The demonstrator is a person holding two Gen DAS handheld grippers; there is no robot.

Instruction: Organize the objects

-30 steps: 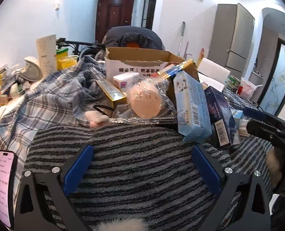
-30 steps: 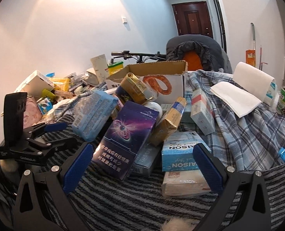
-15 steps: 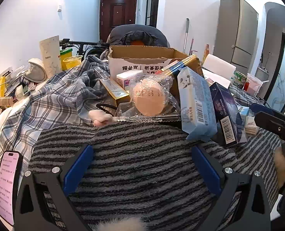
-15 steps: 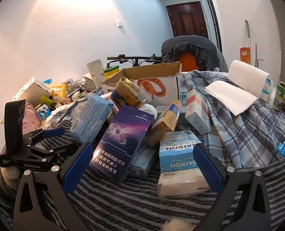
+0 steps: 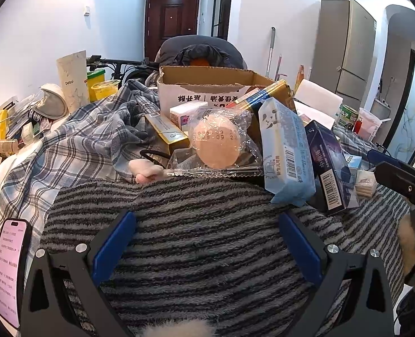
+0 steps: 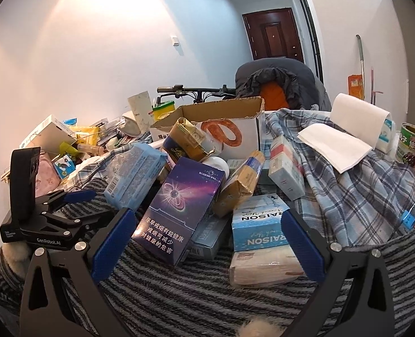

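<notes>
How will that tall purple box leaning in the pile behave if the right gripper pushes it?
The purple box stands tilted on the soft striped blanket, so a push would probably topple it. It looks like stiff, light cardboard and should hold its shape. The gold packet seems to rest against it and may slide too.

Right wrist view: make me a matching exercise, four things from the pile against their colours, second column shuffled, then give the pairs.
Things:
1. RAISON box
2. BLUEBERRY BALL box
3. cardboard carton
4. paper roll

Colours:
A. brown rim, white front with an orange print
B. plain white
C. light blue and white
D. dark purple with a galaxy picture

Pairs: 1-C, 2-D, 3-A, 4-B
</notes>
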